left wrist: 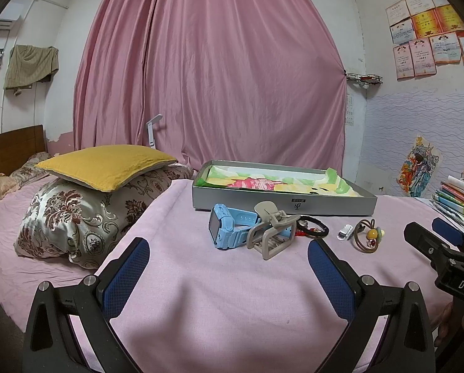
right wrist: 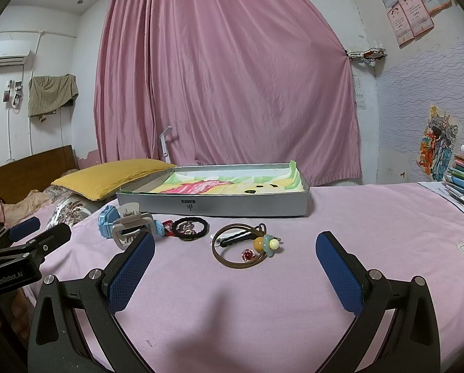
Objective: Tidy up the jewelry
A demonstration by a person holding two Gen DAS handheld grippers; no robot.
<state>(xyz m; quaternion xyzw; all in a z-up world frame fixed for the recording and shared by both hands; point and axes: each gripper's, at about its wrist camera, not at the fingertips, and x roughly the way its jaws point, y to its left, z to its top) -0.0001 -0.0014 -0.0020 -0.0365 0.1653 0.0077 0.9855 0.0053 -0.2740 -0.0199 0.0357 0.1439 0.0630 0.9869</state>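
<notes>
Fingers (right wrist: 132,267) of both my grippers spread wide, holding nothing; brown hair tie (right wrist: 241,247) lies on bed just ahead of right one, so I straddle its band, pinch, lift into grey box (right wrist: 213,206).

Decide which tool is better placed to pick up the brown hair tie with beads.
Right. The brown hair tie lies straight ahead of the open right tool; the left tool faces the blue watch.

You have a pink-sheeted bed (right wrist: 371,217) before you. On it lie a grey tray (right wrist: 213,206), blue watch (left wrist: 224,228), hair claw (left wrist: 270,233), black hair tie (right wrist: 191,229), brown beaded band (right wrist: 244,248) and pillows (left wrist: 104,168).
</notes>
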